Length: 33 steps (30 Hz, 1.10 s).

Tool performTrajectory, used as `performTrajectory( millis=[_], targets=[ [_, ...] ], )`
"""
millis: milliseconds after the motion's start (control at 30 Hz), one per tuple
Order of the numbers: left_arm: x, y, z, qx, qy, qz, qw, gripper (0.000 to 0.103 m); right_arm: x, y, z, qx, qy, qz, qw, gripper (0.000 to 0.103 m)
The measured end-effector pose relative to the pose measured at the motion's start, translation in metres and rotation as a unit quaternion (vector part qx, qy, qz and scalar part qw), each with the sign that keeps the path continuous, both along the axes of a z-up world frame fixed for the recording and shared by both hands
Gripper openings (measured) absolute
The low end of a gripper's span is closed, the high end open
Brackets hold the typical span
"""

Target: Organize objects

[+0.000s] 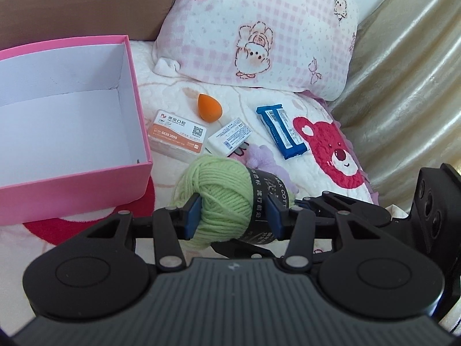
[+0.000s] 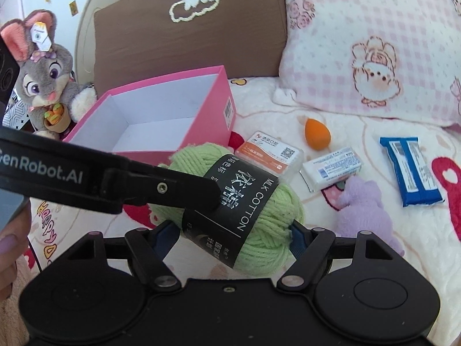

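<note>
A green yarn ball (image 1: 222, 199) with a black label is held above the bed, and both grippers grip it. My left gripper (image 1: 233, 216) is shut on its green end. My right gripper (image 2: 230, 238) is shut on the same yarn ball (image 2: 259, 230) from the other side. The open pink box (image 1: 135, 132) stands at the left with nothing visible inside; it also shows in the right wrist view (image 2: 213, 109). On the blanket lie an orange sponge (image 1: 208, 107), an orange-and-white card box (image 1: 177, 135), a white packet (image 1: 229, 137) and a blue packet (image 1: 283, 132).
A pink checked pillow (image 1: 259, 28) lies behind the objects. A brown cushion (image 2: 187, 28) and a grey rabbit plush (image 2: 46, 72) stand behind the box. A small purple plush (image 2: 366, 210) lies by the yarn. A gold fabric edge (image 1: 403, 86) runs along the right.
</note>
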<state>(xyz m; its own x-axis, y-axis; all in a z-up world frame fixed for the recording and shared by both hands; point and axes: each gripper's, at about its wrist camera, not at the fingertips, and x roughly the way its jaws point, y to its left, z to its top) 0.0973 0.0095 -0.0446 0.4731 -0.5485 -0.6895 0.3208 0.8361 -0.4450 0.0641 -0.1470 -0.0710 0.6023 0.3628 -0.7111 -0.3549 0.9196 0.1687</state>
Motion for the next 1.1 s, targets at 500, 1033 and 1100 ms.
performTrajectory(
  millis=[500, 1033, 1100],
  targets=[
    [-0.054, 0.026, 0.047, 0.030, -0.039, 0.041, 0.9979, 0.046, -0.036, 0.027, 0.038, -0.006, -0.055, 0.065, 0.996, 0.079],
    [-0.031, 0.084, 0.106, 0.055, -0.041, 0.133, 0.9888, 0.048, 0.006, 0.089, 0.092, 0.016, -0.041, 0.120, 0.992, 0.078],
    [-0.020, 0.093, 0.109, 0.056, -0.048, 0.138, 0.9876, 0.049, 0.015, 0.100, 0.098, 0.013, -0.045, 0.121, 0.992, 0.078]
  ],
)
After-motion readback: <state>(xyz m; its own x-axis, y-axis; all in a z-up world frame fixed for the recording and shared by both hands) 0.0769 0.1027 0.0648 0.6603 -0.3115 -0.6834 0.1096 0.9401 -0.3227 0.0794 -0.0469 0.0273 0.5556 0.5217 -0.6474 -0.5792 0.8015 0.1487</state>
